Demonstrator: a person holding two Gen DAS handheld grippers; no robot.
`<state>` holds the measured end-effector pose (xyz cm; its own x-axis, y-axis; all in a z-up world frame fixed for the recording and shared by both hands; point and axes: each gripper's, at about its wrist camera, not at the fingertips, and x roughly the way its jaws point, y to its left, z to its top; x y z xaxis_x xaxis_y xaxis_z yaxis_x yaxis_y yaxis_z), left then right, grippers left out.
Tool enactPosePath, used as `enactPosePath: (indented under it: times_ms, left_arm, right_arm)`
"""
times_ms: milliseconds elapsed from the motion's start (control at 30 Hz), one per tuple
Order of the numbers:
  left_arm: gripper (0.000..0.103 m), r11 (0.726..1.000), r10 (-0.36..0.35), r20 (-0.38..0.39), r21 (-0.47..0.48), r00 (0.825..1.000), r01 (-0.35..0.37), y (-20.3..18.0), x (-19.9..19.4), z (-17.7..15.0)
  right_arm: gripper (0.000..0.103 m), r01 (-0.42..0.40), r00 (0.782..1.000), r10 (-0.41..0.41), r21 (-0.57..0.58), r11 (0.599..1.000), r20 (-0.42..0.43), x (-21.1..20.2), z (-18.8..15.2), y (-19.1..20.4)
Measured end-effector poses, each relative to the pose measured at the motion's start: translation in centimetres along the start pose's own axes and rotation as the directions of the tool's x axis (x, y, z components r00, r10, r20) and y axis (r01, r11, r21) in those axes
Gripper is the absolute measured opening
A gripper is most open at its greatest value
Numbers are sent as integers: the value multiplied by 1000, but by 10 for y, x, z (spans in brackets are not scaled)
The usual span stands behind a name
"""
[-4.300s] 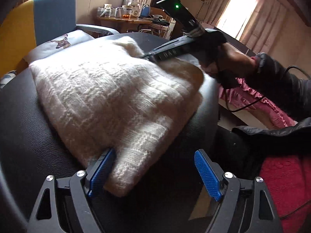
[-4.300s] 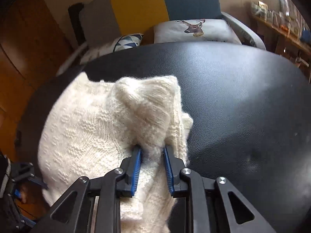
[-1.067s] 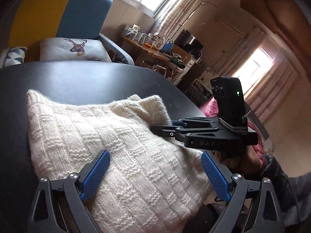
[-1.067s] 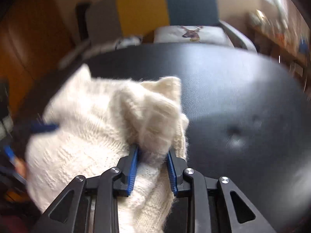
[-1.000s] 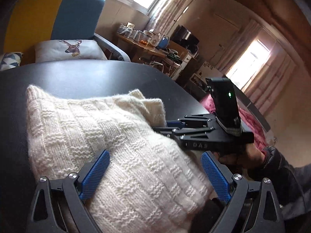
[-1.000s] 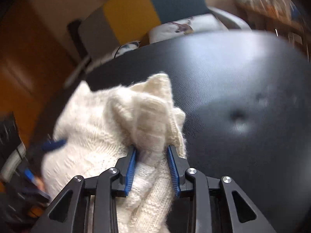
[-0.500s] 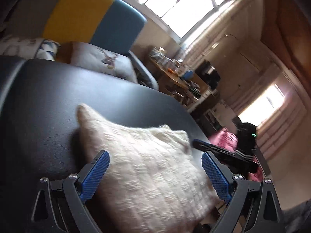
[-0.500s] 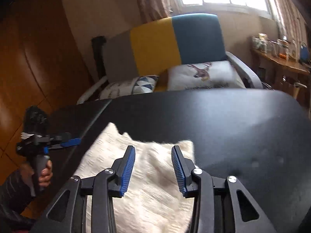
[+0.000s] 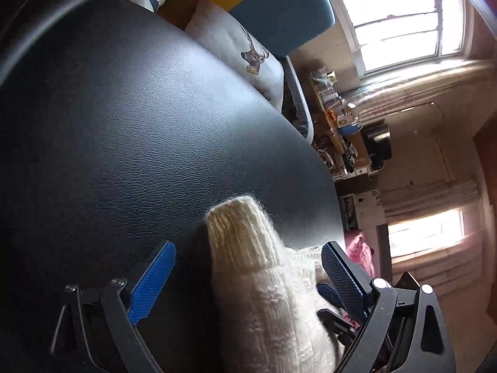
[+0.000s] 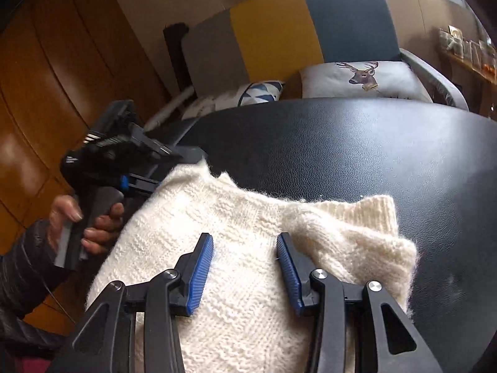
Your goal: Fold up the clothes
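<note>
A black leather-textured table (image 10: 357, 143) fills most of both views, stretching ahead of each gripper. Beyond its far edge stands a chair (image 10: 310, 28) with grey, yellow and blue panels, holding a deer-print cushion (image 10: 360, 76) and a triangle-patterned cushion (image 10: 261, 93).

A cream knitted sweater (image 10: 248, 248) lies folded on the near part of the table, directly under the right gripper (image 10: 245, 267). That gripper hovers over the knit with its blue-padded jaws set wide apart, gripping nothing. A ribbed cuff (image 10: 382, 214) sits ahead and to the right of it, at the sweater's edge.

To the left of the right gripper, a hand (image 10: 84, 220) in a dark sleeve holds the left gripper (image 10: 186, 155) at the sweater's far left corner. In the left wrist view, that left gripper (image 9: 248, 267) is open wide, with the ribbed cuff (image 9: 242, 236) and sleeve of the sweater (image 9: 279, 310) lying between its blue pads (image 9: 152, 283), not pinched.
</note>
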<state>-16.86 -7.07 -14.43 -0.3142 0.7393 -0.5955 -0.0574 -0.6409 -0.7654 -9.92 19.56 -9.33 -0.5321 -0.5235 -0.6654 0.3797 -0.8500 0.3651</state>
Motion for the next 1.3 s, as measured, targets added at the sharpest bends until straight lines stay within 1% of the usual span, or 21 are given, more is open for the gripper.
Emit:
enactPosePath:
  times_ms: [33, 67, 100, 133, 200, 267, 300, 367, 400, 467, 567, 600, 700, 767, 800, 833, 967, 1067, 1100, 1167, 1300]
  left_arm:
    - [78, 1000, 25, -21, 15, 999, -25, -4, 9, 1]
    - [39, 998, 54, -47, 28, 997, -52, -8, 19, 1]
    - [18, 996, 82, -72, 41, 994, -80, -11, 28, 0]
    - [12, 992, 111, -64, 66, 992, -106, -17, 33, -1]
    - [11, 976, 161, 25, 147, 987, -163, -34, 30, -9]
    - [11, 931, 200, 172, 273, 965, -241, -63, 11, -28]
    - [11, 891, 220, 247, 342, 944, -297, -78, 4, -40]
    - [11, 768, 328, 358, 437, 874, -467, -97, 10, -57]
    - [11, 741, 381, 348, 440, 857, -508, -90, 23, -55]
    - [12, 729, 469, 280, 412, 838, -546, -66, 49, -45]
    - [13, 693, 499, 292, 431, 816, -578, -68, 57, -41]
    - [13, 710, 487, 276, 427, 829, -560, -69, 55, -39]
    - [17, 835, 377, 212, 344, 901, -430, -57, 31, -27]
    - [39, 902, 309, 205, 248, 929, -355, -48, 10, -19]
    - [44, 925, 277, 214, 205, 937, -321, -45, -3, -18]
    - [49, 936, 255, 226, 187, 940, -299, -45, -14, -21]
    - [49, 953, 185, 257, 187, 948, -237, -56, -46, -46]
    - [50, 917, 159, 265, 318, 951, -242, -86, -53, -88]
    - [51, 899, 148, 256, 368, 955, -238, -98, -50, -99]
    - [63, 856, 134, 236, 463, 962, -233, -119, -43, -120]
    - [65, 773, 165, 229, 574, 959, -270, -134, -26, -147]
  right_arm:
    - [43, -5, 1000, 5, 2, 1000, 5, -1, -1, -1]
    - [44, -10, 1000, 10, 4, 1000, 10, -1, -3, -1]
    - [44, -15, 1000, 15, 5, 1000, 15, -2, -4, -2]
    - [44, -23, 1000, 23, 8, 1000, 21, -3, -5, -3]
    - [44, -56, 998, 55, 24, 998, 39, -6, -8, -8]
    - [44, -86, 995, 83, 49, 995, 53, -7, -9, -13]
    - [44, -92, 995, 89, 56, 994, 52, -7, -9, -14]
    - [44, -102, 994, 99, 68, 992, 52, -7, -8, -16]
    - [44, -98, 994, 95, 66, 993, 52, -6, -7, -16]
    - [44, -92, 995, 89, 62, 994, 51, -5, -6, -16]
    - [44, -109, 993, 105, 75, 991, 61, -7, -6, -19]
    - [44, -116, 992, 111, 80, 990, 63, -7, -6, -20]
    - [44, -117, 992, 111, 88, 989, 66, -9, -6, -21]
    - [44, -117, 991, 111, 93, 989, 68, -10, -6, -21]
    - [44, -117, 991, 111, 95, 988, 69, -10, -6, -21]
    - [44, -118, 991, 111, 98, 988, 70, -11, -6, -21]
    - [43, -116, 991, 107, 118, 986, 81, -20, -5, -20]
    - [43, -132, 986, 113, 158, 979, 120, -47, -12, -22]
    - [44, -138, 986, 119, 168, 976, 119, -56, -18, -23]
    - [44, -115, 991, 101, 176, 978, 90, -69, -33, -25]
    - [44, -100, 994, 87, 211, 972, 69, -89, -63, -37]
